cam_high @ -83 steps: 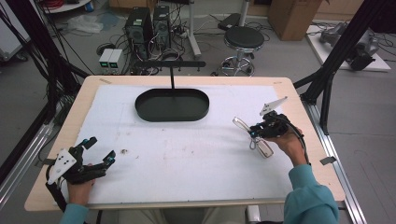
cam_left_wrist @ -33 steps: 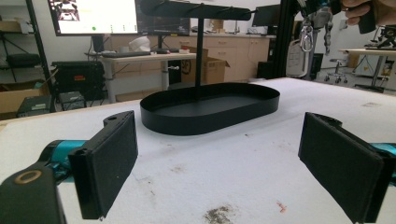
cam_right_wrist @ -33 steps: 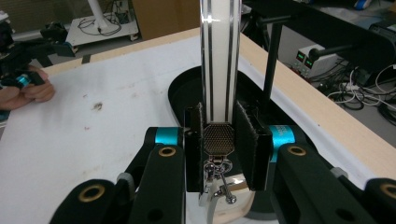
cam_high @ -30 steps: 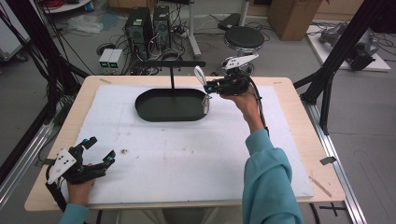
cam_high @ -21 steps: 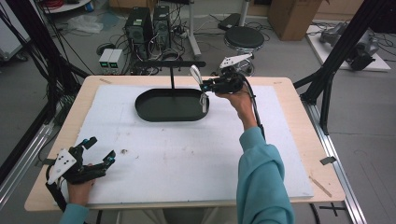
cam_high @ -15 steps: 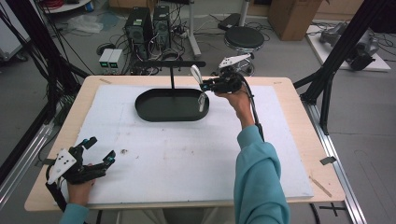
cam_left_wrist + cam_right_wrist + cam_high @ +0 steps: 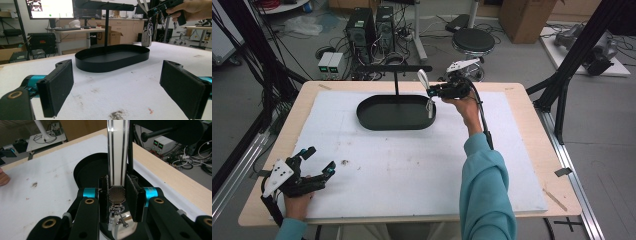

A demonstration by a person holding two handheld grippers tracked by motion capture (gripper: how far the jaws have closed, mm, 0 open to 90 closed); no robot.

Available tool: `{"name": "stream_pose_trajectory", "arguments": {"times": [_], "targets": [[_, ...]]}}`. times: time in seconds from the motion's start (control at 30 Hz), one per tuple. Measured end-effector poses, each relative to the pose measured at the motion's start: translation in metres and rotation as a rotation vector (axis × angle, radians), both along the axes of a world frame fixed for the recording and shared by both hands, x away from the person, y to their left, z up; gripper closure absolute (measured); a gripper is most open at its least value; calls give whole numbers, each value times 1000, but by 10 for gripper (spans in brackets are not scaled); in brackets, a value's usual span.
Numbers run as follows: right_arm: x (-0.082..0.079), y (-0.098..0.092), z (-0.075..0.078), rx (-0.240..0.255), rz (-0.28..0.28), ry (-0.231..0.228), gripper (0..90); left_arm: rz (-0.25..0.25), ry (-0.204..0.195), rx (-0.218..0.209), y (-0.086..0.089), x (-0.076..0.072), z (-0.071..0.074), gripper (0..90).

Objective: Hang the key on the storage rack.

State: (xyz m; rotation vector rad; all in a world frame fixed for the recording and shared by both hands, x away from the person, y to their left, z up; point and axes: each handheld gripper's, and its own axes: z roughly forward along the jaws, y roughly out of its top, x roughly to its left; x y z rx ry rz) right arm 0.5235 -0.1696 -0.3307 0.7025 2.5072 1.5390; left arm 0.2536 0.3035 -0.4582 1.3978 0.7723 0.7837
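Centrally, the right gripper point(image 7: 431, 90) is held over the right end of the black oval tray point(image 7: 372, 120), its jaws clamped together on a white lanyard strap point(image 7: 117, 152) with dark stripes. Seen along those jaws in the right gripper view, the strap runs upward between the two black pads point(image 7: 132, 192), and a hexagonal mesh-patterned piece point(image 7: 117, 194) sits at the grip, with small metal clips point(image 7: 117, 217) hanging below it. From the left gripper view, a grey key fob point(image 7: 146, 37) dangles from the strap beneath the right gripper point(image 7: 160, 7), hanging above the tray's point(image 7: 112, 62) right end; whether it touches the tray rim cannot be told. A thin post point(image 7: 396, 84) rises from the tray and carries a black horizontal bar point(image 7: 394, 68) with small hooks. The upper loop of the strap point(image 7: 422, 77) stands near the bar's right end. The left gripper point(image 7: 319, 162) rests on the white mat point(image 7: 412, 165) at the near left corner, well apart from the tray, with its two black pads point(image 7: 58, 85) spread wide and nothing between them.
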Motion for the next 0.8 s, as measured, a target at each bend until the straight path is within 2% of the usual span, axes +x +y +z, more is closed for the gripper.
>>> {"name": "stream_pose_trajectory", "arguments": {"times": [0.3,0.33,0.47,0.8], "targets": [[6,0,-7,11,-23,12,746,0,0,0,0,0,0,122],[6,0,-7,12,-27,25,746,0,0,0,0,0,0,122],[8,-1,-9,32,-28,20,746,-1,0,1,0,0,0,122],[13,-6,-13,52,-77,26,745,-1,0,1,0,0,0,122]]}}
